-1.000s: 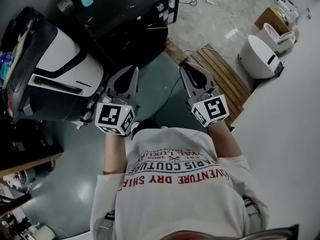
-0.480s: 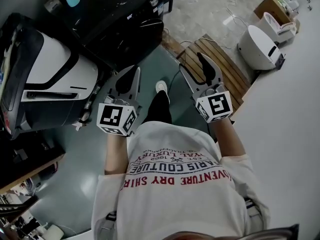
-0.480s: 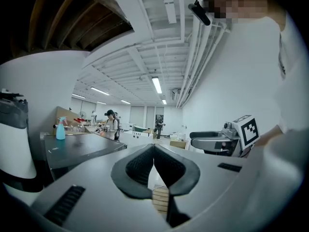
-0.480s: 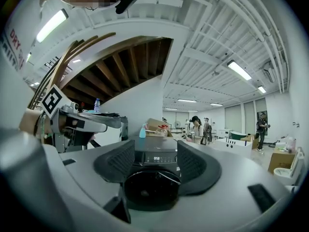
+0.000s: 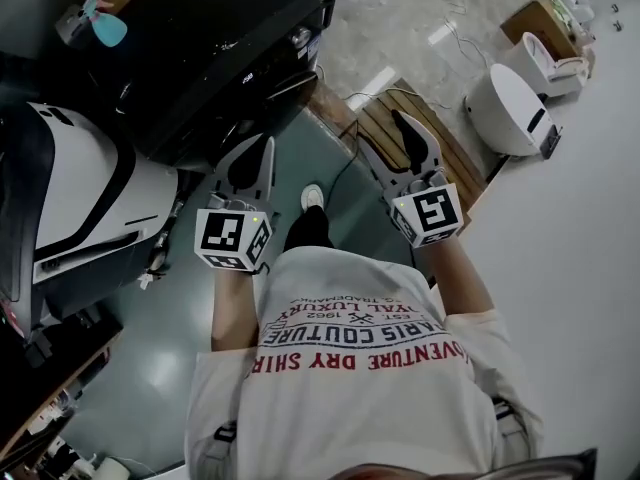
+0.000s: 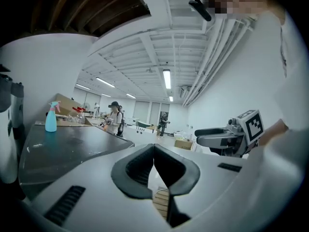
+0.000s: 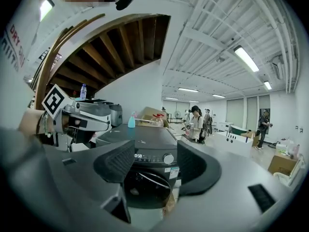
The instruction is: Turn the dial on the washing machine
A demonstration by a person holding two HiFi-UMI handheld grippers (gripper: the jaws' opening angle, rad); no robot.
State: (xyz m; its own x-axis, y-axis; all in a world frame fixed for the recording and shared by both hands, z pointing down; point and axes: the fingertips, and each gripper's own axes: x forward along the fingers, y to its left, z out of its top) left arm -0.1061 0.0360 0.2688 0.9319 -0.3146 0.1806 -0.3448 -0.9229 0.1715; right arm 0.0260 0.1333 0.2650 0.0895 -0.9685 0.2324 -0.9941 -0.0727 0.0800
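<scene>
The black front-loading washing machine (image 5: 215, 53) stands ahead of me on the floor. In the right gripper view its front (image 7: 145, 182) faces me, with a lit display and a round silver dial (image 7: 168, 158) on the control strip. My right gripper (image 5: 392, 130) is open and empty, still well short of the machine; the dial shows between the two pads of my right gripper (image 7: 154, 164). My left gripper (image 5: 262, 153) is shut on nothing, held beside the right one. In the left gripper view its pads (image 6: 145, 166) meet at the tips.
A blue spray bottle (image 5: 105, 28) stands on the machine's top. A white and black appliance (image 5: 70, 198) sits to the left. A wooden pallet (image 5: 430, 148) and a white rounded unit (image 5: 510, 108) lie to the right. A cable (image 5: 345, 173) runs over the floor. People stand far behind.
My right gripper's jaws went from shut to open. Both grippers and I moved forward toward the washing machine, which now fills more of the upper left. The left gripper stays shut.
</scene>
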